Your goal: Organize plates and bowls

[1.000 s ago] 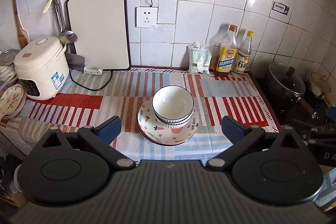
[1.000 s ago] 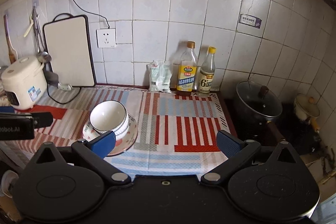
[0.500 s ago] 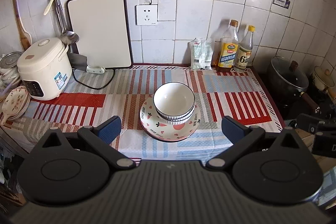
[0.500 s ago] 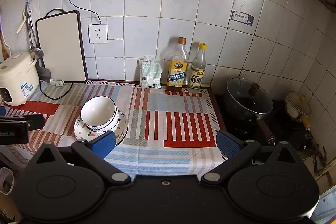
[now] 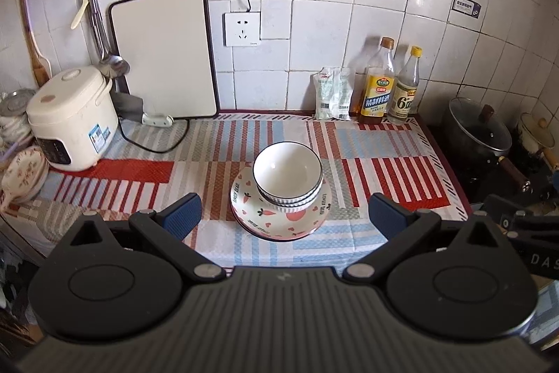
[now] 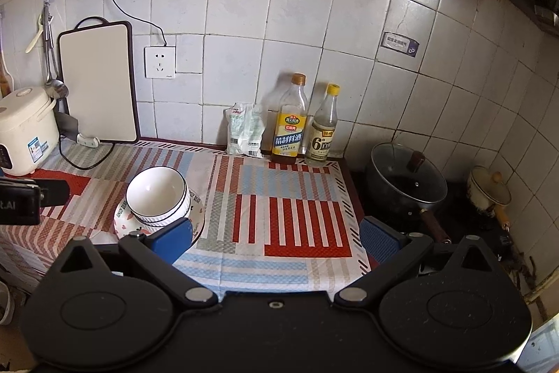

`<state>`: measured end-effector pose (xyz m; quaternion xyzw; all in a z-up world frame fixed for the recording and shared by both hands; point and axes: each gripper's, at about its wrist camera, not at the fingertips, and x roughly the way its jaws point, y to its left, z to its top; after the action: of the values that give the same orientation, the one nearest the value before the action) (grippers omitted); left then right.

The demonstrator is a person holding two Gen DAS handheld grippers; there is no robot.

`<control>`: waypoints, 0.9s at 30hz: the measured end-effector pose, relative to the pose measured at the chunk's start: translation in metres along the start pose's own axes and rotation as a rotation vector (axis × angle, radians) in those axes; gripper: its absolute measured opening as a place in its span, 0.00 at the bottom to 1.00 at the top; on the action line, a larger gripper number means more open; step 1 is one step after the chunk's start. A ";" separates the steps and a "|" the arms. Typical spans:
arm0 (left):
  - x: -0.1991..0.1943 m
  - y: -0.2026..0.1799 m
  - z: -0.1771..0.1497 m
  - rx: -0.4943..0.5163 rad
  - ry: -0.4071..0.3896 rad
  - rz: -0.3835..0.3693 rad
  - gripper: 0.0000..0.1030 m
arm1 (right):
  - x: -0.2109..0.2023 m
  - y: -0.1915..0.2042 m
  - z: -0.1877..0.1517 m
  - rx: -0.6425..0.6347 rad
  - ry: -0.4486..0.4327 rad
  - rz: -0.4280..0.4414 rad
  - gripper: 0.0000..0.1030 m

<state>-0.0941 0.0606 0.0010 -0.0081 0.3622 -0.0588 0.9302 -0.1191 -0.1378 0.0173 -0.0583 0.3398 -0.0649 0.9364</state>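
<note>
While both tongs hung back from the worktop (image 5: 216, 142), the stack of crockery sat alone near the front edge of the striped cloth (image 5: 384, 170). Two white bowls (image 5: 287, 175) with thin dark rim lines and ribbed outer walls were nested one inside the other, mouths facing straight up. They rested on a white plate (image 5: 279, 219) printed with pink hearts and carrots; a second rim showed just beneath it, so it seemed to be more than one plate. Everything in the stack was round, so no long axis could be told; the pile stood upright and level.

From the left wrist view the left tongs (image 5: 284, 214) were spread wide and held nothing, the stack lying at twelve o'clock between the blue pads (image 5: 181, 210), apart from both. From the right wrist view the right tongs (image 6: 276, 238) were likewise wide apart and empty, with the stack at about ten o'clock, partly hidden behind the left-hand pad (image 6: 171, 238).

At ten o'clock from the stack stood a rice cooker (image 5: 71, 121); a white cutting board (image 5: 164, 53) leaned on the tiled wall at eleven. Two bottles (image 5: 391, 86) stood at one o'clock, a lidded black pot (image 5: 478, 131) at two. More patterned plates (image 5: 22, 172) lay at nine o'clock, at the far left edge.
</note>
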 end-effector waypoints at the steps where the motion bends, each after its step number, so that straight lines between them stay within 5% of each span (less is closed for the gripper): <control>1: 0.000 0.000 0.000 0.011 -0.007 0.004 1.00 | 0.000 0.001 0.000 0.001 -0.003 0.000 1.00; 12: 0.001 -0.006 0.002 0.089 -0.002 0.044 1.00 | 0.009 0.001 0.002 0.062 0.018 0.045 1.00; 27: 0.001 -0.011 -0.003 0.062 0.010 -0.019 1.00 | 0.008 0.003 -0.001 0.077 0.022 0.059 1.00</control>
<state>-0.0971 0.0494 -0.0011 0.0175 0.3650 -0.0789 0.9275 -0.1137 -0.1357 0.0108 -0.0117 0.3489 -0.0511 0.9357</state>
